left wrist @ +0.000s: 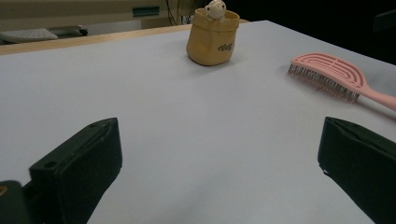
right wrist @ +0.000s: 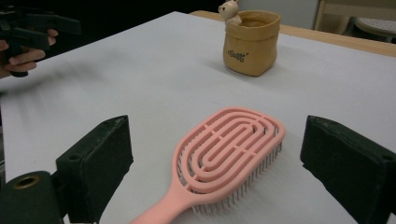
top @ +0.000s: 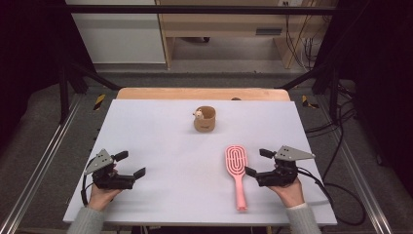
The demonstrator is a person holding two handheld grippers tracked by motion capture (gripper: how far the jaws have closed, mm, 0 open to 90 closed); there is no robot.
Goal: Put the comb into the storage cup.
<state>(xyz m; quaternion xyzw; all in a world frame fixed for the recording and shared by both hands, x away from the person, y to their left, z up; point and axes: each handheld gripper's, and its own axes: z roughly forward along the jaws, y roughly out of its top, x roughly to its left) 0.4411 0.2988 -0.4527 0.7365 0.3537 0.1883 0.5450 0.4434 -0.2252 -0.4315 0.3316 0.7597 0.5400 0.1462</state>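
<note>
A pink vented hairbrush (top: 236,168) lies bristles down on the white table (top: 160,146), handle toward the near edge. In the right gripper view its head (right wrist: 229,149) lies between the wide-apart jaws of my right gripper (right wrist: 219,135), and neither pad touches it. From above, my right gripper (top: 256,162) sits just right of the brush. My left gripper (top: 132,163) rests open at the near left with nothing between its jaws (left wrist: 219,140). A tan fabric pouch (top: 205,119) with a small toy bear on its rim stands upright at the centre back.
The table's wooden far edge (top: 202,92) borders a drop to the floor. Metal rails (top: 44,156) run along both sides, with cables (top: 341,180) on the right. In the right gripper view the left gripper (right wrist: 28,28) shows far off in a hand.
</note>
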